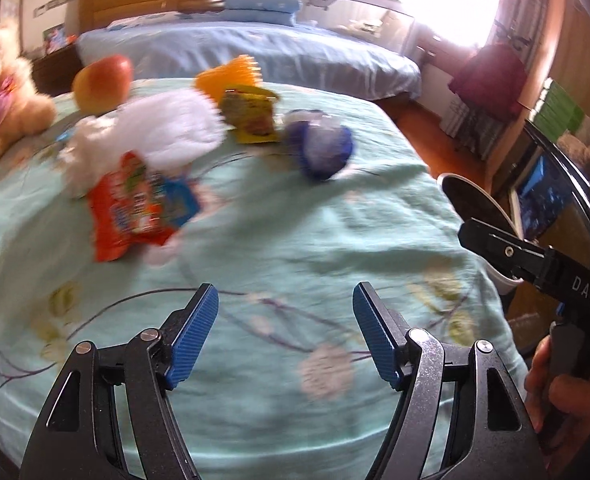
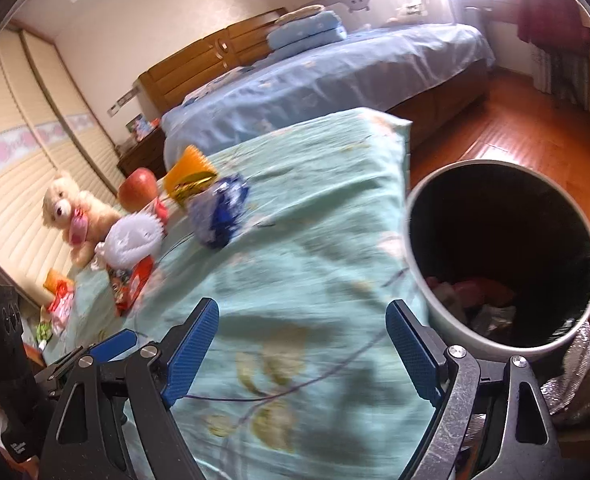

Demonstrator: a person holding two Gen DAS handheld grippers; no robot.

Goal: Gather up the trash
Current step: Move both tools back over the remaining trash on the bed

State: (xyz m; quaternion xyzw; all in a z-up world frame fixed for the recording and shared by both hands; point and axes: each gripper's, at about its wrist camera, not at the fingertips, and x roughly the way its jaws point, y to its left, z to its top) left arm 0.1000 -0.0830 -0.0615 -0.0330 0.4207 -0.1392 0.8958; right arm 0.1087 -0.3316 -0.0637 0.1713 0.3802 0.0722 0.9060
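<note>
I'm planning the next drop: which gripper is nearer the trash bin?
Right. The right gripper is open just beside the trash bin; the left gripper, also open, hangs over the bedspread, farther from it.

left wrist: low over bed (image 1: 295, 240), facing headboards | right wrist: same, beside bin (image 2: 503, 256)

The bedspread (image 1: 295, 240) is soft matt cloth, lightly creased, and the teddy bear (image 1: 3, 92) on its far left is fluffy plush. The orange snack wrapper (image 1: 135, 208) is glossy crinkled plastic film. On the right, the bin (image 2: 447, 308) has a smooth wall on shiny wood flooring (image 2: 527, 136).
</note>
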